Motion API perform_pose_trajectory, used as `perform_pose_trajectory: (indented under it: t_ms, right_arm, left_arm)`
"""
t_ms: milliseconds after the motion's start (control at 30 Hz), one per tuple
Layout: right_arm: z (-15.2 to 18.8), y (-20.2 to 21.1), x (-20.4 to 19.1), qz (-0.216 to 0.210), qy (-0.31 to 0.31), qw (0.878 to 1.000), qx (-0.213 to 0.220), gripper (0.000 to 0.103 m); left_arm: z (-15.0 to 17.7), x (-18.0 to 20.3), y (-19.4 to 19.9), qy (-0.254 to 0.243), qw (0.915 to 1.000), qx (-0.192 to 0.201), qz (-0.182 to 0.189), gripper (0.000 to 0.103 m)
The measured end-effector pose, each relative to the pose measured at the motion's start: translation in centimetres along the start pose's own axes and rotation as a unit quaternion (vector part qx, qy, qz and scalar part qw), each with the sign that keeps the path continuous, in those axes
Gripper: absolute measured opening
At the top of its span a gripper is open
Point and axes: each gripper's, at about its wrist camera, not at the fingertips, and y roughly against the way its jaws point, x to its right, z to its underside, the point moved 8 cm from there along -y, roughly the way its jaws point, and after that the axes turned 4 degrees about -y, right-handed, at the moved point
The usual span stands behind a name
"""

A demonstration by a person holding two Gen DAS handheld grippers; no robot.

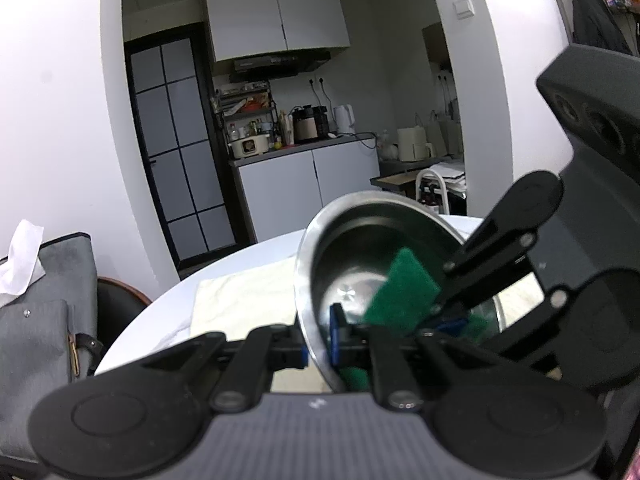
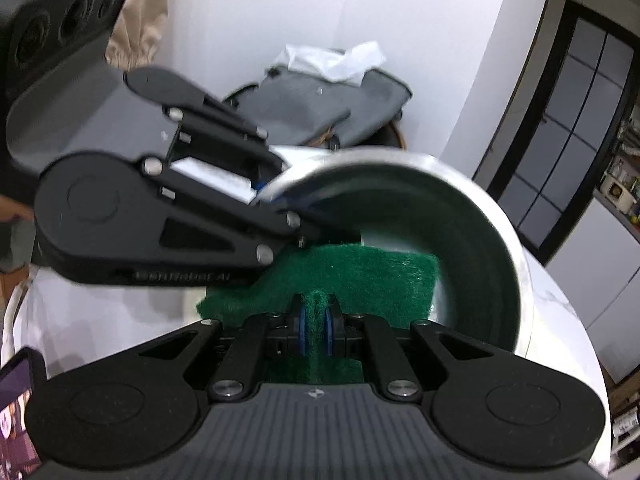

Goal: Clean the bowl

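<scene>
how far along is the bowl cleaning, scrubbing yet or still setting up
Setup looks done: the left gripper is shut on the rim of the tilted round stainless steel bowl, lifted off the white table. In hand: the right gripper pinches the green scouring pad, which reaches inside the bowl. Left: finishing the scrub and setting the bowl down; how clean it is can't be judged.

A white round desk [image 1: 168, 312] carries a pale marbled mat [image 1: 244, 300]. A grey bag [image 1: 44, 312] stands at the desk's left edge, with white tissue [image 1: 20, 256] protruding from its top. Beyond an arched opening, a kitchen counter [image 1: 304, 148] holds a white rice cooker [image 1: 249, 146], a dark blender [image 1: 306, 124] and a white kettle [image 1: 345, 118]. White wall cabinets [image 1: 276, 16] hang above a range hood [image 1: 280, 62]. A black-framed glazed door [image 1: 176, 148] stands at left.
</scene>
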Motion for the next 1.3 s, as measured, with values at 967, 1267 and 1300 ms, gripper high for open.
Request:
perform_pose_trajectory:
  t_ms: [967, 1267, 1300]
  right_arm:
    - [-1.0, 0.3, 3.6, 0.048, -0.078, 0.994, 0.053, 0.01]
    - [-0.1, -0.5, 2.5, 0.001, -0.079, 0.997, 0.005, 0.01]
    - [0.0, -0.6, 2.5, 0.003, -0.078, 0.997, -0.001, 0.01]
  left_arm:
    - [0.6, -2.2, -0.5, 0.004, 0.9999, 0.012, -0.009, 0.01]
    - [0.4, -2.3, -0.4, 0.002, 0.9999, 0.012, -0.009, 0.01]
    - [0.3, -2.1, -0.4, 0.001, 0.9999, 0.012, -0.01, 0.01]
